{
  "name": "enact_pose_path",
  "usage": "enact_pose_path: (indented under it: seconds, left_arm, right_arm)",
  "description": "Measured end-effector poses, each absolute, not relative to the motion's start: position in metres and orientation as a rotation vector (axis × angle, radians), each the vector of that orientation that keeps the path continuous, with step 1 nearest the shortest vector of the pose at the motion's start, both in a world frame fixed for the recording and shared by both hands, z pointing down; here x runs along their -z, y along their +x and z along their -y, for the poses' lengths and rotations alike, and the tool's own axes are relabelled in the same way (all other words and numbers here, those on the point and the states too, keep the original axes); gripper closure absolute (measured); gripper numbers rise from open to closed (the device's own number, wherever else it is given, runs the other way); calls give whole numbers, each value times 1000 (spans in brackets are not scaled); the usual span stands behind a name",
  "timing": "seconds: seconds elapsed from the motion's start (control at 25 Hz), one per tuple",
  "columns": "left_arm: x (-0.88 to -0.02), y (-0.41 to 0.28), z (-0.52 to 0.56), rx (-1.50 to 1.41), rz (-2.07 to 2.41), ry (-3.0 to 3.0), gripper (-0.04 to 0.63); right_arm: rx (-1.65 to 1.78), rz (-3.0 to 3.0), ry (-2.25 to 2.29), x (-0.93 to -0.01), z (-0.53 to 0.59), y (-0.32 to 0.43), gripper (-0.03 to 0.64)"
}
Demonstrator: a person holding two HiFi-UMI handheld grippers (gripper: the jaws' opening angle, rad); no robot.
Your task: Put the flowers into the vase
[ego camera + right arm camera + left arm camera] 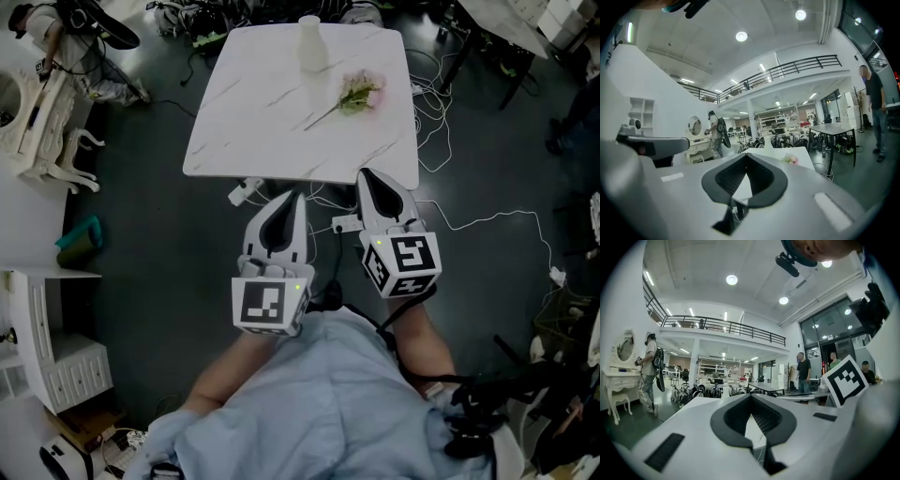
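The flowers (357,94), pink blooms with green leaves, lay flat on the right half of the white marbled worktop (253,103). Their thin stem slanted toward the worktop's near left. The vase (312,44), white and upright, stood near the worktop's far edge about midway along it, apart from the flowers and empty of them. Both tools were held off the worktop on its near side, above dark floor. The left gripper (292,199) pointed at the near edge from just short of it, and the right gripper (368,178) sat beside it with its tips reaching that edge in the head view. In the left gripper view the fingers (729,420) were closed, their tips meeting with nothing between them. In the right gripper view the fingers (719,180) were likewise closed and empty, and the flowers showed small and pink ahead on the worktop's right side. White cables (469,225) trailed over the floor to the right of the worktop and under its near edge. A white dressing table (42,112) stood well to the left of the worktop. In the left gripper view a person (649,371) stood by that dressing table, far beyond the worktop's left side.
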State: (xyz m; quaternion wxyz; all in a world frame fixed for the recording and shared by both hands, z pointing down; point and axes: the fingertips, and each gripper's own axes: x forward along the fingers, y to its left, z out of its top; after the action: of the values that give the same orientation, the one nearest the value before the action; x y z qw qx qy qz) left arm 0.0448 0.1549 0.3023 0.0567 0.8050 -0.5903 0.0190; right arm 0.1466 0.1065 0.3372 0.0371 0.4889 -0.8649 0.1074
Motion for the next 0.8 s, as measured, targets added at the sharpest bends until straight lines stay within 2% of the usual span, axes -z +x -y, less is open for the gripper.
enact_pose_path:
  seconds: [0.8]
  left_arm:
    - [-299, -96, 26, 70, 1453, 2611, 592]
  right_arm:
    - [-499, 2378, 1785, -371, 57, 33, 615]
